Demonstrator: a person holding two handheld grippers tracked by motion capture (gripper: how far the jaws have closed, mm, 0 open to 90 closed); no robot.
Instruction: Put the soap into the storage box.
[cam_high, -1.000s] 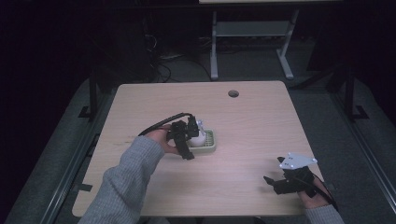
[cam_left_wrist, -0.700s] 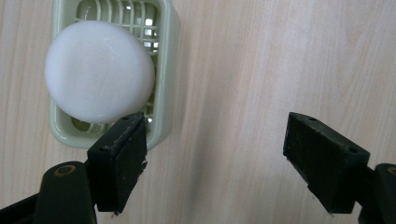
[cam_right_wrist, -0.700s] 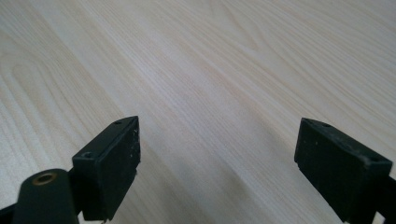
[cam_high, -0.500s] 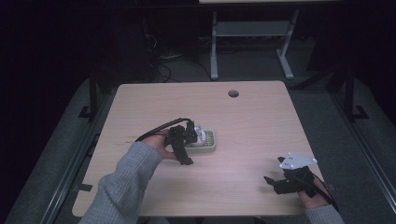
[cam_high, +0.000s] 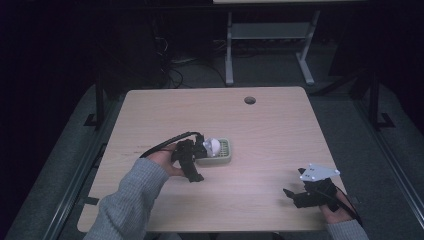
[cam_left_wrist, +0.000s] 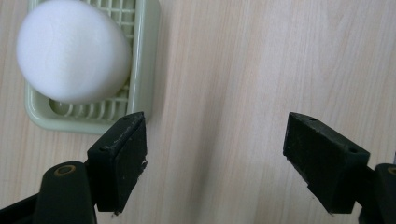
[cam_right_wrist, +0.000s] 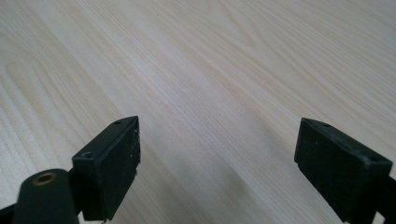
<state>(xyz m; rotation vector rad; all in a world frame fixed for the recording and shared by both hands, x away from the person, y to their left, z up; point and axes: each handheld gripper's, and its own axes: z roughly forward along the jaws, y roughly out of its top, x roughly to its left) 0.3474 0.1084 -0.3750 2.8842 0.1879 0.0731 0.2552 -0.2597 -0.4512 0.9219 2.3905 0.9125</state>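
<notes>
Left gripper view: left gripper (cam_left_wrist: 215, 154) jaws apart, empty; white egg-shaped soap (cam_left_wrist: 72, 51) in green dish (cam_left_wrist: 144, 70) at 10 o'clock. Right gripper (cam_right_wrist: 217, 168) jaws apart over bare table (cam_right_wrist: 224, 70).

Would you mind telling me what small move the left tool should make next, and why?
Probably withdraw a little farther from the green tray. The left tool is open and holds nothing, and the white egg-shaped object rests in the tray, apart from both jaws.
</notes>
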